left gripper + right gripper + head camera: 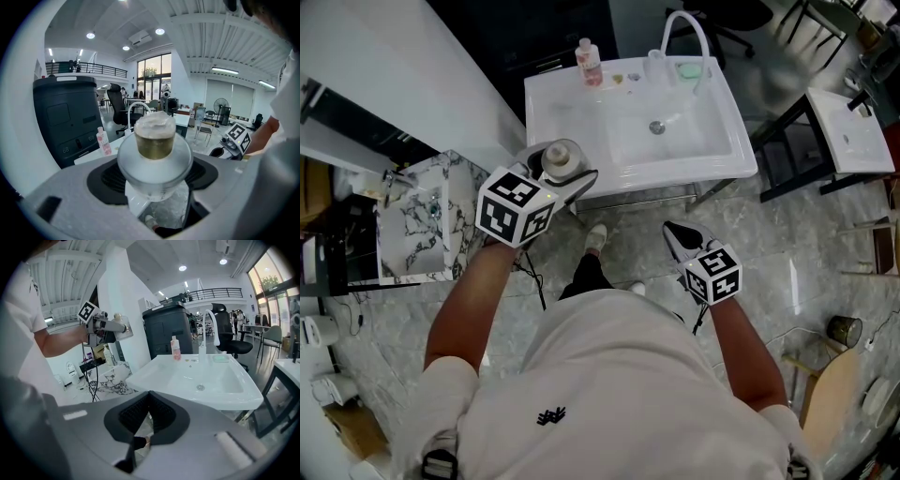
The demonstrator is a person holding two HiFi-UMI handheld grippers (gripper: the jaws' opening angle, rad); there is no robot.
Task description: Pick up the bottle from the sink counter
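A round frosted bottle [561, 158] with a gold collar and a clear cap sits between the jaws of my left gripper [555, 175], which is shut on its body. It is held in the air off the sink's front left corner. In the left gripper view the bottle [154, 149] fills the centre, cap away from me. The right gripper view shows the same bottle [124, 331] held out at upper left. My right gripper [677, 236] hangs lower, in front of the sink and over the floor, its jaws shut with nothing in them.
The white sink [575, 131] has a curved faucet [687, 34], a pink bottle [590, 63] and a green soap dish [688, 68] along its back edge. A marble-topped stand [417, 220] is at left, a second white basin [853, 131] at right.
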